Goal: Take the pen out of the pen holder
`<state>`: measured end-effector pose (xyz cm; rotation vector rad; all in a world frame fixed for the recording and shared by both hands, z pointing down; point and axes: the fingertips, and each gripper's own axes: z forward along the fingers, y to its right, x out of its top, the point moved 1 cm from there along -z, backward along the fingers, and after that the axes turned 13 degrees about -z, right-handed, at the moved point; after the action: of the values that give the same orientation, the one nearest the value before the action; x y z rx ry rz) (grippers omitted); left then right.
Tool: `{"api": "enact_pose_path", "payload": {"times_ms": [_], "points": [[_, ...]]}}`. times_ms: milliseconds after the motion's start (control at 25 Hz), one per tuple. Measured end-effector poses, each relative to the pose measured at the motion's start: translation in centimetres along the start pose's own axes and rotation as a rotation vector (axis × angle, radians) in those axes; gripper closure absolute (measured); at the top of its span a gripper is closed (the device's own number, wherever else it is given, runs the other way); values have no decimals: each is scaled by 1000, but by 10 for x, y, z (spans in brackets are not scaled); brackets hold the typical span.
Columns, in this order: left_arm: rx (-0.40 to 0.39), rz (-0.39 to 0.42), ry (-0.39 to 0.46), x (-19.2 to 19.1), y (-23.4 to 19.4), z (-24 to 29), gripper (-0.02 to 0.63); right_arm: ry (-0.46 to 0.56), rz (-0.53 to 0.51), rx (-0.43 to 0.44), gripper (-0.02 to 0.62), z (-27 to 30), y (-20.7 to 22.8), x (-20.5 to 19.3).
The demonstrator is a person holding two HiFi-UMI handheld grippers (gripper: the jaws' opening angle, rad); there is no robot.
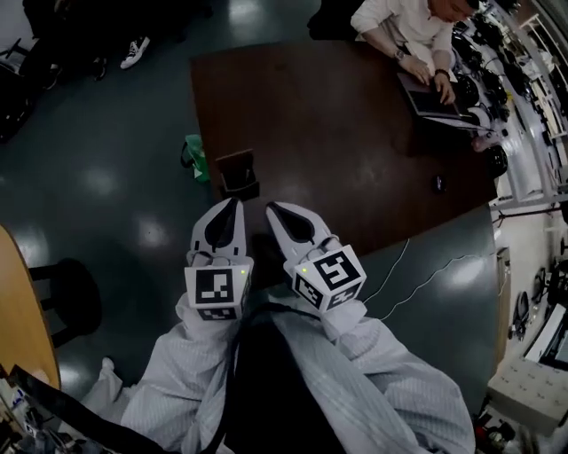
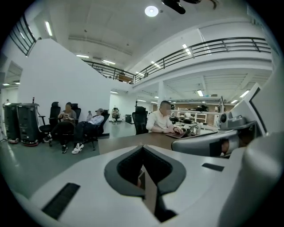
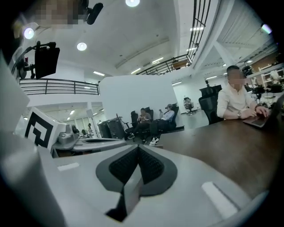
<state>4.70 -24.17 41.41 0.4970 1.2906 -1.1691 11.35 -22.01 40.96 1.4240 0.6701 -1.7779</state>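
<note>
Approach step; pen untouched.
My left gripper (image 1: 235,204) and right gripper (image 1: 274,210) closed, empty; pen holder (image 1: 238,173) by table's (image 1: 355,133) left edge. Next I open one.

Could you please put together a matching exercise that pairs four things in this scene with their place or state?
Things:
1 left gripper
2 pen holder
3 laptop
4 green object

Descriptions:
A off the table, by its left edge
B jaws shut, empty
C under a seated person's hands
D on the table, near its left corner

Pairs: 1-B, 2-D, 3-C, 4-A
</note>
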Motion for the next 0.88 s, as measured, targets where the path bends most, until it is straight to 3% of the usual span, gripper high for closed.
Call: {"api": "enact_pose_path", "payload": {"times_ms": [240,520,840,880], "points": [[162,-31,-33,3,1,59,601,-64,39,158,592,24,61,-7],[201,-53,-102,-9,-9,107,600,-115,77,142,592,39,103,-23],[233,-99,-157,-28,-19,135,596,-129,100,131,592,38,115,-26],[239,-104,-164,-31,-20,138,563,-131,101,132,592,38,115,-27]]}}
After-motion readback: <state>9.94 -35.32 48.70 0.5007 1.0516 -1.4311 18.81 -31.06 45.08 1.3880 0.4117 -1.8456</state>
